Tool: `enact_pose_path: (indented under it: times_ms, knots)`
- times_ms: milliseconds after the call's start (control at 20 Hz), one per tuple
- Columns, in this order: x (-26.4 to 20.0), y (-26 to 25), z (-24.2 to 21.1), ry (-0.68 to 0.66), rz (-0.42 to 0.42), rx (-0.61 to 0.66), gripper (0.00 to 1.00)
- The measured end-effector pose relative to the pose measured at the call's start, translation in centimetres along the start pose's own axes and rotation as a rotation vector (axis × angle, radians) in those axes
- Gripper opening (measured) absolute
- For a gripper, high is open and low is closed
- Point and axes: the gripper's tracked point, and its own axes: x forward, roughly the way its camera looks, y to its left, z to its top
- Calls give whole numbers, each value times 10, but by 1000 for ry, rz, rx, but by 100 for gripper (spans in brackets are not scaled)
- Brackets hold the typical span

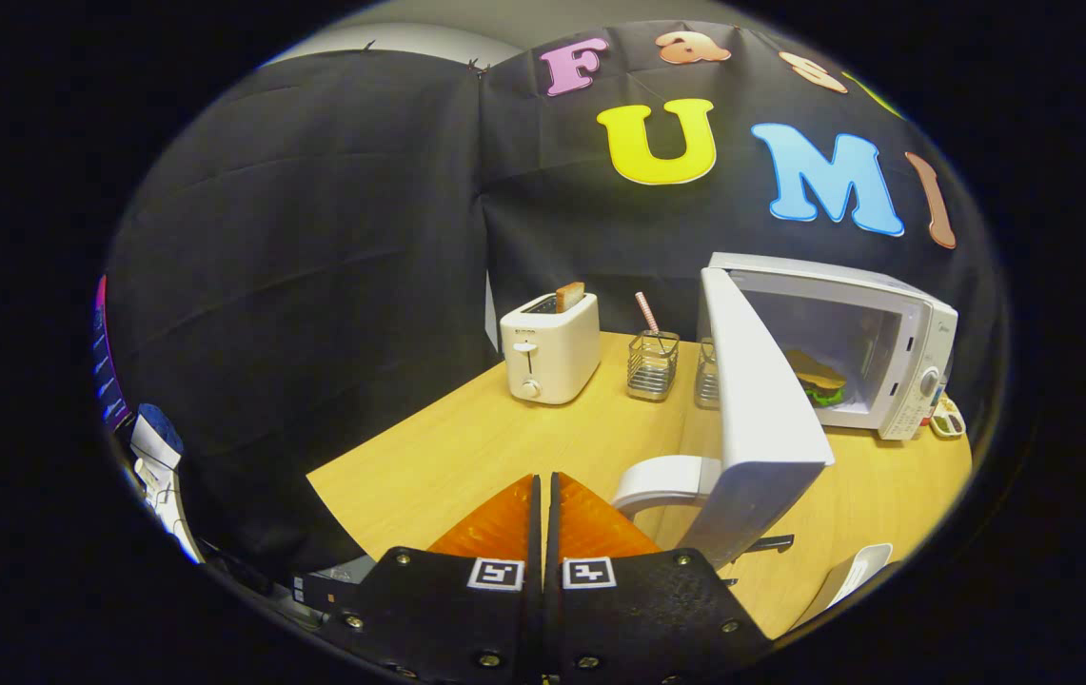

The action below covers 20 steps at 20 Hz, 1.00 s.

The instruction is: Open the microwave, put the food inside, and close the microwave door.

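Note:
A white microwave (895, 362) stands at the far right of the wooden table (466, 457). Its door (757, 419) hangs wide open, swung out toward me, with its curved white handle (661, 480) just ahead and right of my fingers. Inside the cavity lies a sandwich (819, 379) with a green layer. My gripper (543, 490) is shut, its two fingers pressed together with nothing between them, low over the table's near edge and left of the door's handle.
A white toaster (550, 354) with a slice of bread stands at the back of the table. Two wire holders (654, 364) sit between toaster and microwave, one holding a striped straw. A white object (852, 574) lies at the near right edge.

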Motion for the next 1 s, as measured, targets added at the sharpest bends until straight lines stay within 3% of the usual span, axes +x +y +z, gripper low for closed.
enact_pose_path:
  times_ms: [300, 1000]
  knots:
    - [-11, -56, -11, 38, -48, 41, 1]
    - [-12, -214, 11, 11, -219, 219, 1]
